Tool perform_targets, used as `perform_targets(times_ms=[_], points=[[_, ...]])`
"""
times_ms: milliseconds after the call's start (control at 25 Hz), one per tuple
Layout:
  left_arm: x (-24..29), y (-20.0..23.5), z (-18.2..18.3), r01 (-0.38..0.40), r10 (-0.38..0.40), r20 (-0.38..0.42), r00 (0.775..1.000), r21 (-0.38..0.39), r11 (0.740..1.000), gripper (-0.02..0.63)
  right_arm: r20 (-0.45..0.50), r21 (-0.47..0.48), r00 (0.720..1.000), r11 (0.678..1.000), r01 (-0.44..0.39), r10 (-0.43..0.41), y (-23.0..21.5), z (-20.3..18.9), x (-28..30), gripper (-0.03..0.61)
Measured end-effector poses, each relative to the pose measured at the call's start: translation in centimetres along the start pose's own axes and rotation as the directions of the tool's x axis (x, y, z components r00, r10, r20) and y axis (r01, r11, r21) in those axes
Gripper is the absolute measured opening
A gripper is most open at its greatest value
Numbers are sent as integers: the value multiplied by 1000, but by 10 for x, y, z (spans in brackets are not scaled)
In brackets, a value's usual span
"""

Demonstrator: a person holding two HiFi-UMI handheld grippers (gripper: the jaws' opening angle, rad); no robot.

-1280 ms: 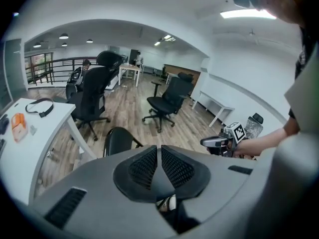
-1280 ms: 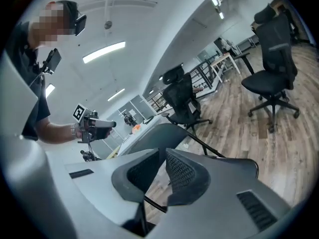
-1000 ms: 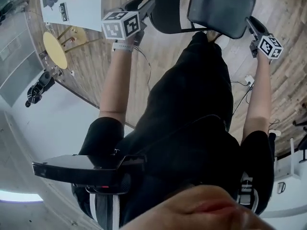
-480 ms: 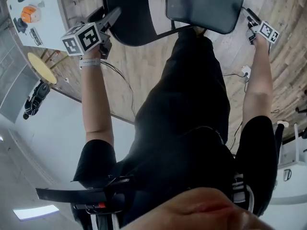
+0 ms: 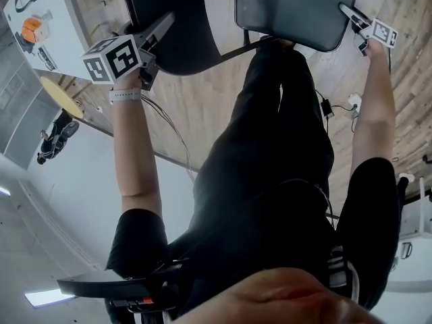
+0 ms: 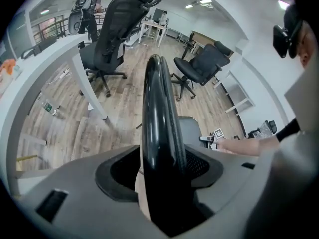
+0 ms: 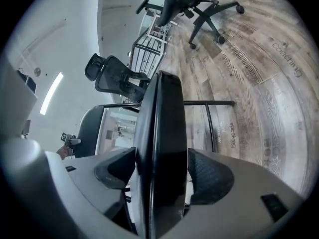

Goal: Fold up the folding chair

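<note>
The folding chair shows in the head view as two black panels: a rounded one [image 5: 172, 19] at the left and a squarer one [image 5: 290, 9] at the right, over the wooden floor. My left gripper [image 5: 158, 29] straddles the rounded panel's edge [image 6: 159, 108]. The left gripper view shows its jaws wide, with a gap at the left pad. My right gripper [image 5: 347, 12] sits over the squarer panel's right edge [image 7: 162, 128]. Its jaws are opening with that edge between them, and the pads [image 7: 212, 178] stand off it. A black frame tube [image 7: 204, 103] runs behind.
A white table [image 5: 50, 5] with an orange object and a yellow round stool [image 5: 57, 93] stand at the left. A cable and plug [image 5: 351, 103] lie on the floor at the right. Office chairs [image 6: 112, 29] [image 6: 202, 66] and a person [image 6: 92, 4] are farther off.
In the head view my left gripper has shifted left and my right gripper has moved toward the top edge. The two chair panels now show farther apart.
</note>
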State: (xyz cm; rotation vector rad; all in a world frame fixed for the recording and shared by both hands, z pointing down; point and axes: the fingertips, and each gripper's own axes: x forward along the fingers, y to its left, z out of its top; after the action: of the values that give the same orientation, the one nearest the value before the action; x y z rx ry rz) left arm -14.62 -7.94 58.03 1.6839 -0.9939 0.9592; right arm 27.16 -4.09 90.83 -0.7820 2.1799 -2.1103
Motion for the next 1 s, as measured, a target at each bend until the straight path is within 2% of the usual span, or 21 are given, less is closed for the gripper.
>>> perform_targets(times_ms=[160, 200, 280, 320, 560, 640, 760, 1000], points=[[1, -2, -1, 21, -21, -22, 1000, 2, 1000, 242, -48, 20, 999, 1000, -2, 3, -11, -12, 5, 327], [2, -5, -1, 30, -30, -27, 999, 19, 999, 219, -48, 33, 999, 999, -7, 8, -13, -14, 4, 324], [4, -12, 1, 44, -41, -34, 999, 72, 996, 124, -33, 49, 999, 999, -19, 20, -15, -13, 4, 310], [4, -15, 1, 45, -42, -38, 998, 92, 995, 106, -25, 54, 999, 998, -26, 28, -14, -13, 4, 305], [0, -21, 7, 52, -49, -50, 998, 73, 996, 84, -29, 45, 999, 999, -14, 15, -13, -13, 3, 301], [-5, -25, 10, 50, -46, -45, 998, 74, 996, 80, -22, 85, 999, 996, -31, 33, -3, -15, 3, 295], [-20, -32, 12, 36, -33, -33, 999, 84, 996, 71, -42, 23, 997, 998, -61, 62, 17, -14, 5, 279], [-54, -45, 19, -10, 12, -13, 1000, 122, 993, 63, -79, 0, 973, 976, -218, 218, 101, -25, 15, 252]])
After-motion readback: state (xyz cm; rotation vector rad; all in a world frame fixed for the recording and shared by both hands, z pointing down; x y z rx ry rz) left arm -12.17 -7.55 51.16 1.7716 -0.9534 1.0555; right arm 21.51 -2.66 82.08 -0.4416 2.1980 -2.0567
